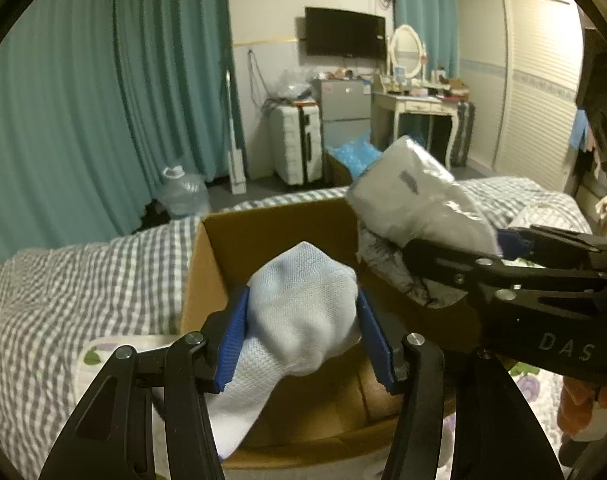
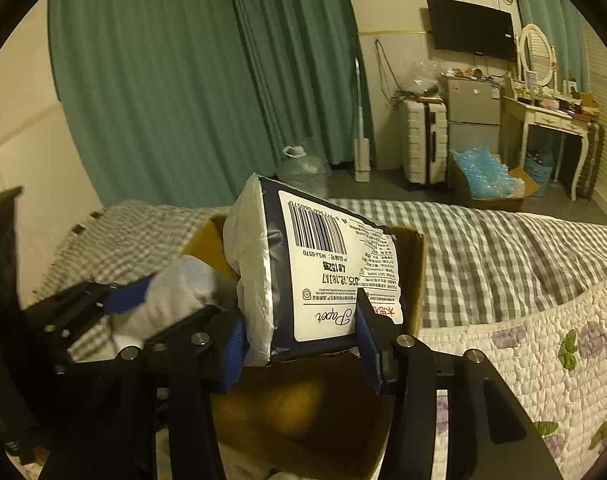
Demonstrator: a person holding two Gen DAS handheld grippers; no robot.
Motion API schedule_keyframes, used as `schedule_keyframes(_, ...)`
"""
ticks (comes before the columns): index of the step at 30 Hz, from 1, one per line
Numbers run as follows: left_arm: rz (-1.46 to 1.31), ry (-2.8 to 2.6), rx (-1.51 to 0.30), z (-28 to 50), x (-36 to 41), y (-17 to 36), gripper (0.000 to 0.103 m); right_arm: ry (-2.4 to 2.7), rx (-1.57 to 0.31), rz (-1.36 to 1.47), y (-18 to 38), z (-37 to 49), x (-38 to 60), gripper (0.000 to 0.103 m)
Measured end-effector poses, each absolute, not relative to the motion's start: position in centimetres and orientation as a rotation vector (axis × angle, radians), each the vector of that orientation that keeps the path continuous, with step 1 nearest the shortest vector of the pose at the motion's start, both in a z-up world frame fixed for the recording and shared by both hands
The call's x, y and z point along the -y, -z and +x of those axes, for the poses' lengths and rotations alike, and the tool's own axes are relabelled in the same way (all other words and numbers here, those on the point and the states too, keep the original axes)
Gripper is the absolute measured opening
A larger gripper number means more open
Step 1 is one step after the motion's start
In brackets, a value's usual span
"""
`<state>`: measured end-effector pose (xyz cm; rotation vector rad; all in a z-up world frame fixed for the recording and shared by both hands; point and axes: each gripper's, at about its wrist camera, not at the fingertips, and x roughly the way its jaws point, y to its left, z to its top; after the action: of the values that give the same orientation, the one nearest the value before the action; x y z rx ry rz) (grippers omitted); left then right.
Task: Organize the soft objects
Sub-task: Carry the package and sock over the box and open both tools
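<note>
A brown cardboard box (image 1: 271, 232) is seen standing open on a bed covered with a grey-and-white checked sheet (image 1: 83, 276), with a floral quilt (image 2: 543, 360) lying just beside it. The left tool (image 1: 303, 332) is held over the open box, its blue pads (image 1: 233, 344) pressed against both sides of a white mesh sock (image 1: 303, 312), which is gripped firmly and bulges between them while its lower end hangs down toward the box's floor. The right tool (image 2: 303, 344) is closed on the lower part of a plastic-wrapped pack of paper goods (image 2: 315, 272), which is held upright and slightly tilted above the box, its white barcode label (image 2: 335, 264) turned toward the camera and read upside down. In the left wrist view the same pack (image 1: 415, 200) is seen raised over the box's far right corner, with crumpled dark-and-silver wrapping visible beneath it at the box edge; whether that wrapping belongs to the pack cannot be told. The box interior is otherwise shown as bare brown cardboard where it is visible. Across the room, a second carton (image 2: 487, 196) on the floor is seen filled with blue plastic packaging (image 2: 483, 172).
</note>
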<state>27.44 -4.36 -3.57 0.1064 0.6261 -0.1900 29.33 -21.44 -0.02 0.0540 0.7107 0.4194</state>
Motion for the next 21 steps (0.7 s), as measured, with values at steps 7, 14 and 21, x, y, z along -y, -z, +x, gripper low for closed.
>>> schedule_keyframes(7, 0.1, 0.177, -0.606, 26.5, 4.4, 3.2, 0.083, -0.35, -0.668, 0.036, -0.9, 28.6, 22.6, 0.076)
schedule_keyframes(14, 0.105, 0.134, -0.539, 22.4, 3.4, -1.6, 0.083, -0.315, -0.568, 0.031, -7.6, 24.4, 24.3, 0.095)
schedule_keyframes(21, 0.088, 0.123, -0.426, 15.4, 1.7, -7.8, 0.095, -0.29, -0.472, -0.06, -16.1, 16.2, 24.9, 0.1)
